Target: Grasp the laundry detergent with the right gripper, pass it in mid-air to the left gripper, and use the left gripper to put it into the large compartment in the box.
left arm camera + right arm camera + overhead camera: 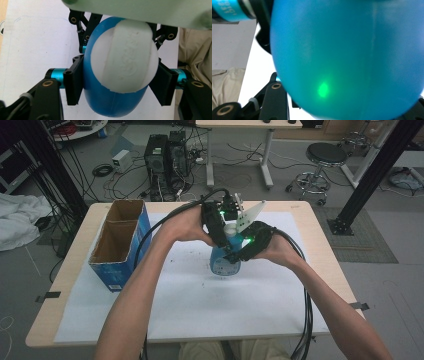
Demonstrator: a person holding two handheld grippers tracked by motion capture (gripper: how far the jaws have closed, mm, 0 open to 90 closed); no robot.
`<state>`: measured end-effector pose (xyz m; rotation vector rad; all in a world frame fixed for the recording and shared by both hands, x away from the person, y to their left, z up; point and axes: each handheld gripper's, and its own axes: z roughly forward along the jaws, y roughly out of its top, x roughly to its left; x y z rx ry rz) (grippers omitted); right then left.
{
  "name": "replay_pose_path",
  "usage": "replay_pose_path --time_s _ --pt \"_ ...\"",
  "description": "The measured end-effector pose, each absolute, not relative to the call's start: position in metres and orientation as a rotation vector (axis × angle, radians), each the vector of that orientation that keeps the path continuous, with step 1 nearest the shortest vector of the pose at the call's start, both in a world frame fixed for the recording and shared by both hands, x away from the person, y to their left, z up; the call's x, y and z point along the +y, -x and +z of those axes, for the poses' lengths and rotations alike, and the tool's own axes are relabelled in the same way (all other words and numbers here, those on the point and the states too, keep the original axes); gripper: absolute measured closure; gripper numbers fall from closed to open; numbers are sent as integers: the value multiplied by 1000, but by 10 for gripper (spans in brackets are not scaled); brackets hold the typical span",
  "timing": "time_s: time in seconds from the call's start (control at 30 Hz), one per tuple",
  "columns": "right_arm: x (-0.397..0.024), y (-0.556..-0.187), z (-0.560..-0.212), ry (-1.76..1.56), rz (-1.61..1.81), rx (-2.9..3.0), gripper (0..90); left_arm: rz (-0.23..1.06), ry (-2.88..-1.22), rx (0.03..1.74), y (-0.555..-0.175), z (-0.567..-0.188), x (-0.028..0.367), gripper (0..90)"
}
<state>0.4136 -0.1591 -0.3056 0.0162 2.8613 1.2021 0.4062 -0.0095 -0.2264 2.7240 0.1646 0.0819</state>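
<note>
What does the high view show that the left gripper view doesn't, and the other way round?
High view alone: the open blue cardboard box at the table's left, both forearms, and computer towers on the floor beyond. Left gripper view alone: the bottle's white flip cap up close, with black pads pressing its sides. Both share the blue plastic bottle standing on white paper.

blue bottle (352,57) blurred and cut off on three edges of the right gripper view. lower label (223,266) too small to read from above.
</note>
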Motion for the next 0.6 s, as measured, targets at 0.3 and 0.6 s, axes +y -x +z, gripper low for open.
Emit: replay_pose_path --time_s 0.3,0.6 --pt "-158 -413 -306 -26 1205 2867 464 87 -2726 147 -406 -227 -8 372" --pt "-158 -412 -308 -24 1221 2870 458 80 -2735 154 -405 -227 -10 373"
